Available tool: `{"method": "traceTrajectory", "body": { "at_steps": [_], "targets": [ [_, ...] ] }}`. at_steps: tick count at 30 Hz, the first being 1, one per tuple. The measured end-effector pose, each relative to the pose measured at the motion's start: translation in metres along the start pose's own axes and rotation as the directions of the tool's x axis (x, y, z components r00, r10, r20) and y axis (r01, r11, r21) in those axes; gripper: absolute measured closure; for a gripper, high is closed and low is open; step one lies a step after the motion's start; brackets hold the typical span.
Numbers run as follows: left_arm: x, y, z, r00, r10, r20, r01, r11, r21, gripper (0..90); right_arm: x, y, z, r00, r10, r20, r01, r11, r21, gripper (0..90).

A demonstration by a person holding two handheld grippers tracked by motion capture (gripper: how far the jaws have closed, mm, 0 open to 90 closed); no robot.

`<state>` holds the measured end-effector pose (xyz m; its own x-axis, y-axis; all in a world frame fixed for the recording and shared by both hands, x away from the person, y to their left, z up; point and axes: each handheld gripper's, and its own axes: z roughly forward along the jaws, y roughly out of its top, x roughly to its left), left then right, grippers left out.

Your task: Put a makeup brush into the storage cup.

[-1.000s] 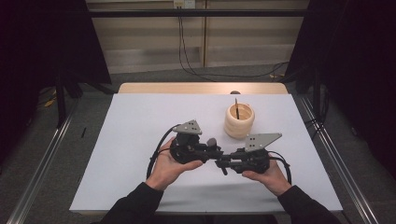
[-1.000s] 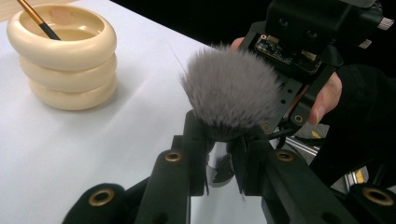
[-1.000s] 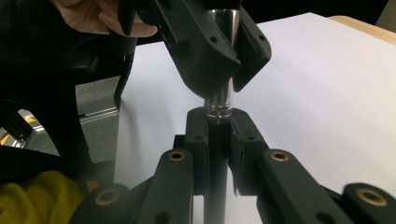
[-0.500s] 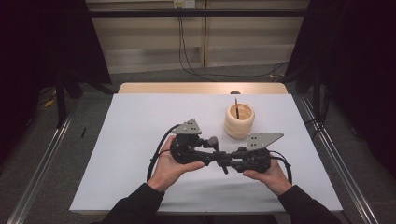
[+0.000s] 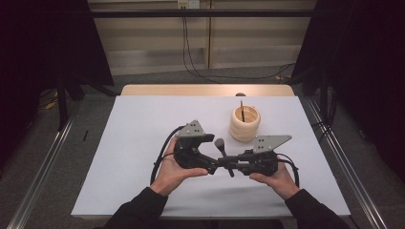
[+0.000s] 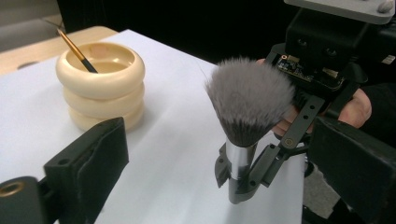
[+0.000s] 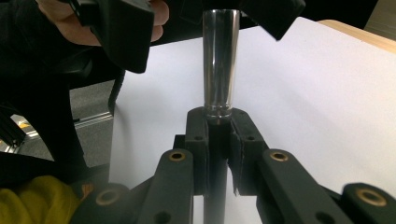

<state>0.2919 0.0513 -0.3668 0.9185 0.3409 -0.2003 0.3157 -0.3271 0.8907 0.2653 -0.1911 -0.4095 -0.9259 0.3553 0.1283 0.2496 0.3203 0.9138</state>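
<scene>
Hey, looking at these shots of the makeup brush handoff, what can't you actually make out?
- Makeup brush: the handle's lower end, hidden in the right gripper in the left gripper view; bristles cut off by the top edge in the right gripper view.
- Thin brush: its tip, hidden inside the cream holder.
- Left gripper: its pads, too small in the high view.

On the table (image 5: 143,143), a holder (image 5: 245,124) with a stick (image 5: 242,110) in it stands behind the brush (image 5: 220,145).
</scene>
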Motion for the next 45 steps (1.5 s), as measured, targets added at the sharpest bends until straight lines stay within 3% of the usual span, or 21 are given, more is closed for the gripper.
{"method": "traceTrajectory", "body": {
  "at_steps": [9,13,21,25,26,29,30,35,38,39,40,41,42,44,45],
  "targets": [
    [0.003,-0.004,-0.004,0.9992,0.020,-0.035,-0.021,0.9994,-0.027,1.8,-0.001,0.000,-0.001,0.9999,-0.002,0.011,0.002,1.000,-0.004,79.5],
    [0.006,-0.009,-0.009,0.9995,0.018,-0.027,-0.019,0.9992,-0.035,1.7,-0.001,0.000,-0.002,0.9999,0.002,0.010,-0.002,1.000,-0.005,79.5],
    [0.004,-0.020,-0.019,0.9910,0.054,-0.123,-0.067,0.9922,-0.105,1.4,-0.004,-0.001,-0.005,0.9991,0.014,0.040,-0.013,0.999,-0.031,79.5],
    [0.009,-0.025,-0.024,0.9898,0.025,-0.140,-0.042,0.9919,-0.120,1.2,-0.006,-0.001,-0.008,0.9978,0.024,0.062,-0.020,0.998,-0.056,79.5],
    [0.009,-0.027,-0.026,0.9866,0.015,-0.162,-0.034,0.9925,-0.117,1.4,-0.006,-0.002,-0.009,0.9975,0.027,0.065,-0.023,0.998,-0.061,79.5],
    [0.014,-0.033,-0.030,0.9871,0.007,-0.160,-0.027,0.9921,-0.122,1.5,-0.007,-0.002,-0.011,0.9975,0.028,0.064,-0.024,0.997,-0.070,79.5],
    [0.014,-0.035,-0.032,0.9821,0.002,-0.188,-0.025,0.9927,-0.118,1.4,-0.007,-0.002,-0.012,0.9967,0.029,0.076,-0.024,0.997,-0.073,79.5],
    [0.019,-0.045,-0.044,0.9764,-0.012,-0.216,-0.016,0.9917,-0.128,1.5,-0.007,-0.002,-0.015,0.9954,0.038,0.088,-0.031,0.996,-0.085,79.5],
    [0.023,-0.052,-0.052,0.9791,-0.039,-0.200,0.010,0.9896,-0.144,1.4,-0.009,-0.003,-0.016,0.9935,0.056,0.099,-0.047,0.994,-0.094,79.5],
    [0.023,-0.053,-0.054,0.9725,-0.038,-0.230,0.006,0.9906,-0.137,0.9,-0.010,-0.003,-0.017,0.9926,0.061,0.105,-0.051,0.994,-0.100,79.5],
    [0.025,-0.055,-0.056,0.9748,-0.038,-0.220,0.005,0.9885,-0.151,1.2,-0.011,-0.003,-0.017,0.9923,0.068,0.103,-0.057,0.993,-0.104,79.5],
    [0.025,-0.057,-0.058,0.9678,-0.039,-0.248,0.002,0.9891,-0.147,1.8,-0.011,-0.003,-0.017,0.9918,0.069,0.108,-0.057,0.992,-0.109,79.5],
    [0.027,-0.059,-0.059,0.9717,-0.039,-0.233,0.002,0.9876,-0.157,1.8,-0.012,-0.003,-0.019,0.9911,0.070,0.113,-0.057,0.992,-0.109,79.5],
    [0.026,-0.062,-0.062,0.9629,-0.041,-0.267,0.001,0.9888,-0.150,1.5,-0.013,-0.003,-0.021,0.9899,0.076,0.119,-0.062,0.991,-0.115,79.5],
    [0.027,-0.064,-0.063,0.9642,-0.041,-0.262,0.000,0.9881,-0.154,1.6,-0.013,-0.003,-0.021,0.9896,0.076,0.122,-0.062,0.991,-0.117,79.5]
  ]
}}
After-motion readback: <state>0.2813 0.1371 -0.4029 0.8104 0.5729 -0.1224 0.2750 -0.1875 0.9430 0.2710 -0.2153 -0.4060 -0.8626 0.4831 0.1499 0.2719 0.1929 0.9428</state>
